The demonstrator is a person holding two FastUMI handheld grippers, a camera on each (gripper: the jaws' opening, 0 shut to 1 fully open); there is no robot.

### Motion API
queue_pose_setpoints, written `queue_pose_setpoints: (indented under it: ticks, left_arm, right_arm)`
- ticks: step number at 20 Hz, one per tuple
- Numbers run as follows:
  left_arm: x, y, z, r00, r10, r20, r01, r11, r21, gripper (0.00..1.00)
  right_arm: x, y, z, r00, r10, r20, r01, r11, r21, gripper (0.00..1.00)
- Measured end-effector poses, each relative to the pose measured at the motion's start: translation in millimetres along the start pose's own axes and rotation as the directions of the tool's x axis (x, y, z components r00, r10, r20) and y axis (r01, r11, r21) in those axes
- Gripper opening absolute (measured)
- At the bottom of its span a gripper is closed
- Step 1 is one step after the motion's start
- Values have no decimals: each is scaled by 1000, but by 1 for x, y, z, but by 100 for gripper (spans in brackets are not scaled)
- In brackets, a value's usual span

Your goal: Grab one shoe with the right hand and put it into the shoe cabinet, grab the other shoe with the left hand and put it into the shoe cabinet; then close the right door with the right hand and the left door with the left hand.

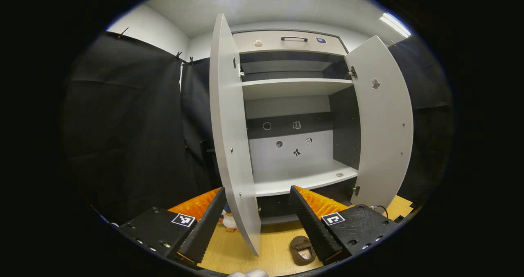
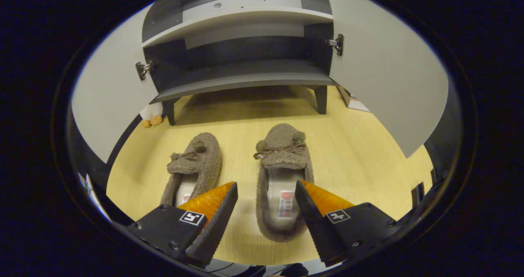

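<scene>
Right tongs [image 2: 266, 195] released, my fingers straddling one shoe [image 2: 282, 183]; left tongs [image 1: 258, 205] released before open shoe cabinet [image 1: 294, 88].

**Two shoes on the floor before the open cabinet**

In the right gripper view, the left shoe [image 2: 194, 166] and right shoe [image 2: 282, 179] lie side by side on the floor [image 2: 360, 154], toes toward the shoe cabinet [image 2: 241, 78]. Its left door [image 2: 110, 105] and right door [image 2: 380, 72] stand open. A plush toy [image 2: 150, 115] sits beside the cabinet's left leg.

plush toy [image 2: 150, 114] sitting on wooden floor [image 2: 360, 154], just beside the plush toy a black curtain [image 1: 135, 138] is hanging; ceiling lights [image 1: 395, 24] glowing above.
</scene>
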State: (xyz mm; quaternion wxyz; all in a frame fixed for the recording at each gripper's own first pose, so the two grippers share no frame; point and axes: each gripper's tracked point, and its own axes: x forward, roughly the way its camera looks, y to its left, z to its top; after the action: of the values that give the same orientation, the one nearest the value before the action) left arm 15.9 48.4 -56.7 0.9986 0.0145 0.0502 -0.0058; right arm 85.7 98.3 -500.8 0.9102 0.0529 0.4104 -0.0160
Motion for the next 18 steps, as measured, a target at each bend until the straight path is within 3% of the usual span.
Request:
queue_pose_setpoints:
  ticks: [7, 10, 12, 17, 18]
  left_arm:
    - [21, 5, -6, 1000, 1, -12, -2, 1000, -7, 96]
    - [28, 6, -13, 1000, 4, -29, -4, 1000, -5, 96]
    - [33, 7, -13, 999, 9, -35, -10, 1000, -9, 96]
    - [34, 7, -12, 1000, 14, -27, -15, 1000, -11, 96]
    - [35, 6, -12, 1000, 14, -27, -15, 1000, -14, 96]
  right_arm:
    - [56, 2, 16, 999, -33, 15, 33, 999, 24, 90]
    - [72, 10, 20, 1000, -15, 17, 14, 999, 36, 87]
    - [79, 4, 23, 999, -33, 24, 32, 999, 22, 78]
    - [80, 3, 26, 1000, -7, 13, 7, 999, 35, 12]
    - [79, 4, 25, 1000, 1, 6, -2, 999, 34, 10]
